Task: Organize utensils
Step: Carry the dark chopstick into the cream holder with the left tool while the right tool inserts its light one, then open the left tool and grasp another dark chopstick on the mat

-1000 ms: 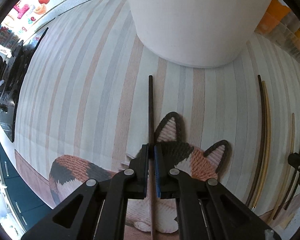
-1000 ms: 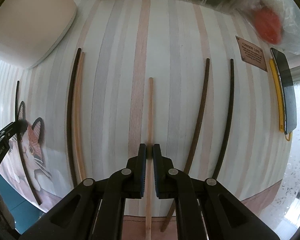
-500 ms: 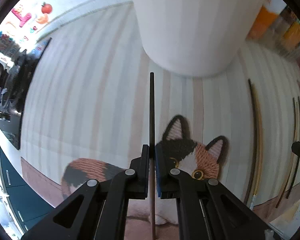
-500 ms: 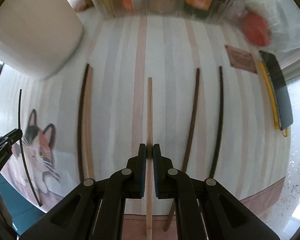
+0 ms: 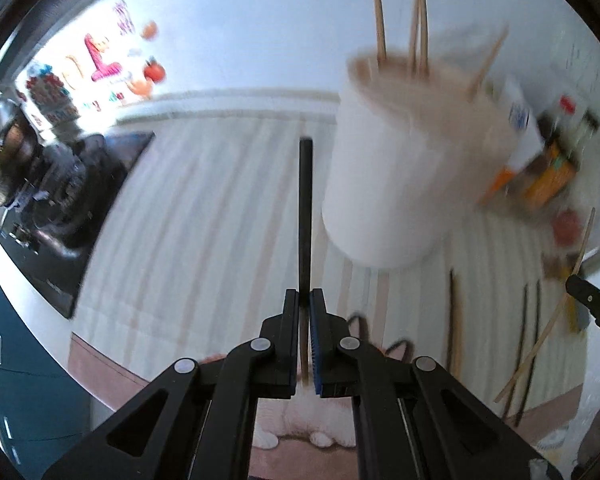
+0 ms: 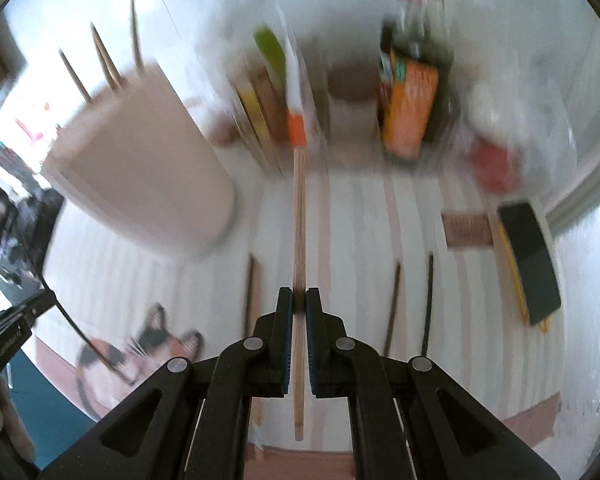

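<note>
1. Stove (image 5: 60, 208) at far left, dark, blurred, off the mat's edge.
2. Striped mat (image 5: 204, 216) with cat print (image 6: 148, 344) covering the counter.
3. Left gripper (image 5: 305, 308) clenched on a dark chopstick (image 5: 305, 208), lifted clear of mat, tip pointing away, just left of the holder.
4. White holder (image 5: 396, 184) upright on mat, several light chopsticks (image 5: 380, 20) standing inside.
5. Loose chopsticks (image 6: 392, 304) lying on mat right of the holder, dark and light, apart from each other.
6. Right gripper (image 6: 298, 304) clenched on a light wooden chopstick (image 6: 299, 216), raised above mat, between the loose ones.
7. Bottles and packets (image 6: 408, 120) at back, blurred.
8. Phone (image 6: 530, 260) flat at far right edge.
</note>
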